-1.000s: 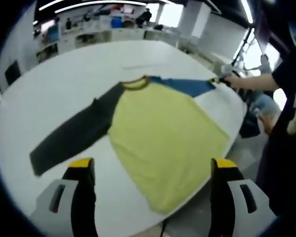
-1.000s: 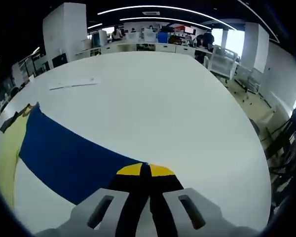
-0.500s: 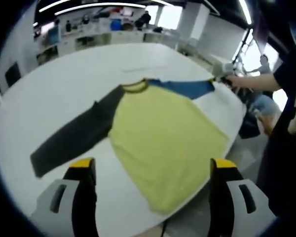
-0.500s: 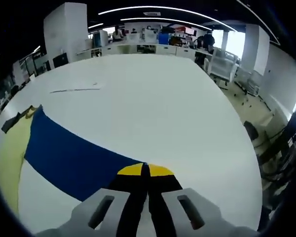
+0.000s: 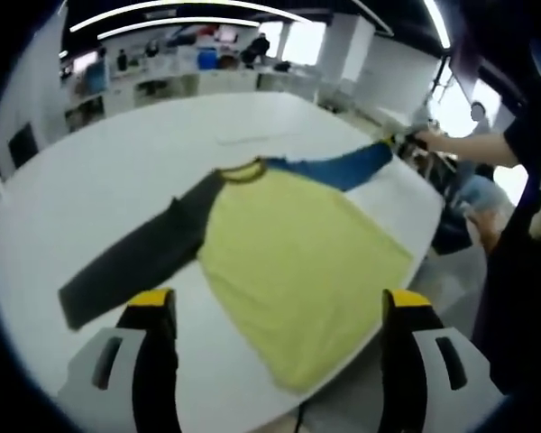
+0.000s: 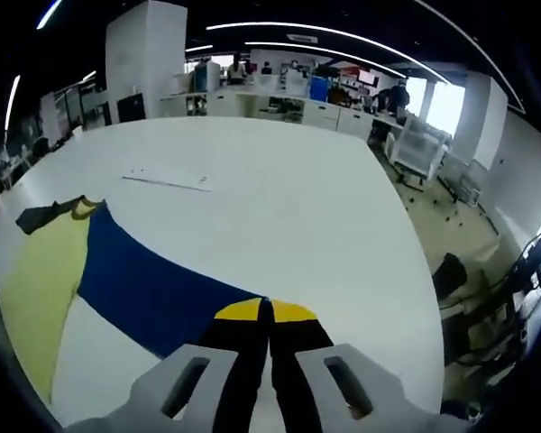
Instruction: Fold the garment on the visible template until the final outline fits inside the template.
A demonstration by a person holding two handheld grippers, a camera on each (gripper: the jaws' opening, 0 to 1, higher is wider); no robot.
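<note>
Lifting higher now, my right gripper [image 6: 265, 311] stays clamped on the blue fabric sleeve [image 6: 153, 293] of the yellow long-sleeved shirt [image 5: 298, 262]; my left gripper [image 5: 275, 302] hovers, jaws apart, above the white table [image 5: 99, 189].

left gripper [image 5: 269, 311]: black jaws, yellow tips, pale grey housings with dark oval slots | right gripper [image 6: 264, 311]: same black jaws, yellow tips, grey slotted housings | person [image 5: 523, 234]: dark top, short sleeve
</note>
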